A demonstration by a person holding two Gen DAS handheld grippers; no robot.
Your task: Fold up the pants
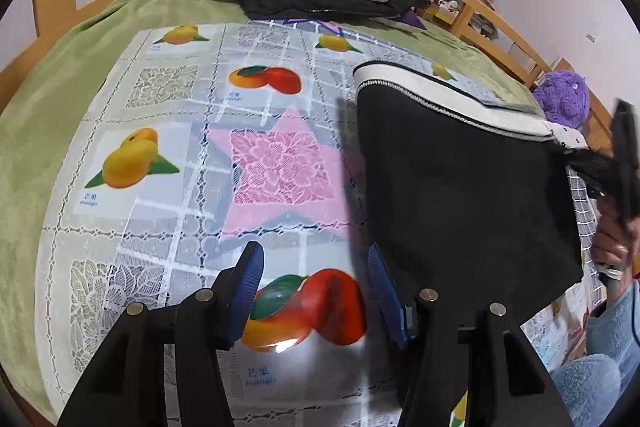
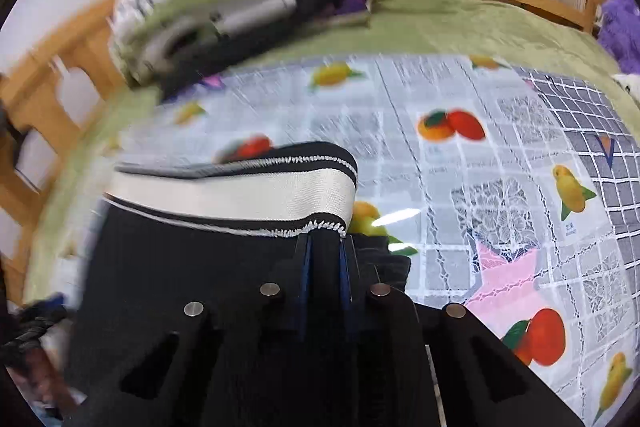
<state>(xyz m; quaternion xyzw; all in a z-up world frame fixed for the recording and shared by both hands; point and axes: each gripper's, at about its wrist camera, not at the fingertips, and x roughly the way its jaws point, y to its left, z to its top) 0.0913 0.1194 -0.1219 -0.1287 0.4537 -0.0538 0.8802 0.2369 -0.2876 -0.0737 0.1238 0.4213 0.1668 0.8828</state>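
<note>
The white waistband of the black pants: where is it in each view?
Left wrist view: white waistband at upper right, sloping down rightward.
Right wrist view: waistband left of centre, just above the right gripper.
Shared landmark: pink lace star on the tablecloth.

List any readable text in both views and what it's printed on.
"mango": under the yellow mango picture on the tablecloth, Chinese characters above it.
"mango": faint, under the orange-red mango picture.
Label below the nearest mango picture: glare-blurred, likely the same.
Right wrist view: label by a yellow mango, too small to read.
Pants: no text.
</note>
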